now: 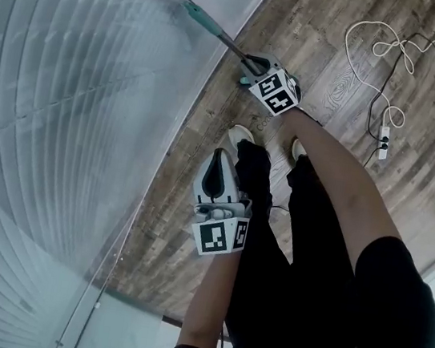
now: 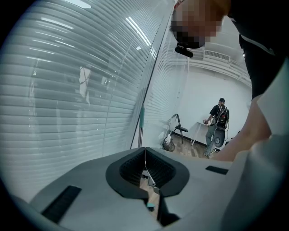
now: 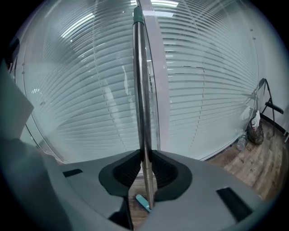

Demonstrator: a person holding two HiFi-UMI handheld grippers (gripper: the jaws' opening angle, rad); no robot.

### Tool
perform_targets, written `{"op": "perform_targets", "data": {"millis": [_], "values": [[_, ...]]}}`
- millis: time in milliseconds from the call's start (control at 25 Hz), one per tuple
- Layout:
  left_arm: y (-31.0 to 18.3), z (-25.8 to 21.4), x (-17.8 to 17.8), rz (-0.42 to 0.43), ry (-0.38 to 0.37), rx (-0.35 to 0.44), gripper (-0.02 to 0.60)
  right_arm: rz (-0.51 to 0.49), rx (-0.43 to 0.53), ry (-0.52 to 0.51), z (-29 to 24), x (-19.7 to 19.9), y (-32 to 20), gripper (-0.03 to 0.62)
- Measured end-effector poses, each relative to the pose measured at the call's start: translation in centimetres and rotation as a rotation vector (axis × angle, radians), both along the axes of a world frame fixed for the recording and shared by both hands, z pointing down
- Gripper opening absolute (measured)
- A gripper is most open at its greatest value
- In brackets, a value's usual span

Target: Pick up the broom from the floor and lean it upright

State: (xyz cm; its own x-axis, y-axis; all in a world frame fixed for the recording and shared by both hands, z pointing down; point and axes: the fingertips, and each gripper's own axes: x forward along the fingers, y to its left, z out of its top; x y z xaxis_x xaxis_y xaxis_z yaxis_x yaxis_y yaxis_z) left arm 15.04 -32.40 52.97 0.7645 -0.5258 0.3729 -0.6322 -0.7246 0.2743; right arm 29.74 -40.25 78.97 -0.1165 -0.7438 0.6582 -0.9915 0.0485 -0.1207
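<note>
Standing close to upright, the broom (image 3: pixel 143 90) is clamped by its metal shaft between the pads of the right tool (image 3: pixel 145 155). The jaws are set narrowly apart, by the width of the shaft alone. A teal sleeve (image 1: pixel 199 17) is seen at the upper end of the shaft, which is tilted toward the glass wall (image 1: pixel 66 106) fitted with horizontal blinds. Whether the sleeve touches the glass cannot be determined. A teal part at the foot of the broom is visible just below the jaws, over the wooden floor (image 1: pixel 306 12); contact with the floor cannot be confirmed. The left tool (image 2: pixel 145 151) is positioned apart from the broom, beside the person's dark trouser leg (image 1: pixel 264 217), with its jaws closed together and nothing between them. A white power strip (image 1: pixel 383 141) with a looped cable (image 1: pixel 382 46) is noted on the floor, well apart from the broom.
</note>
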Motion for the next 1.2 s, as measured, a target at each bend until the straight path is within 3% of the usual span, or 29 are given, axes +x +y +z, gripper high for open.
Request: {"op": "perform_targets", "data": {"millis": [400,800,1200], "values": [[-0.4,-0.2,-0.3,-0.001,0.002,-0.011,0.02,0.006,-0.011,-0.019,0.2,-0.1,-0.7,0.083],[-0.7,-1.1,0.2,0.022,0.017,0.004,0.02,0.016,0.006,-0.036,-0.9,0.0,-0.9,0.146],[-1.7,-2.0,-0.2,-0.005,0.015,0.025,0.02,0.013,0.036,0.008,-4.1,-0.4,0.0,0.146]]}}
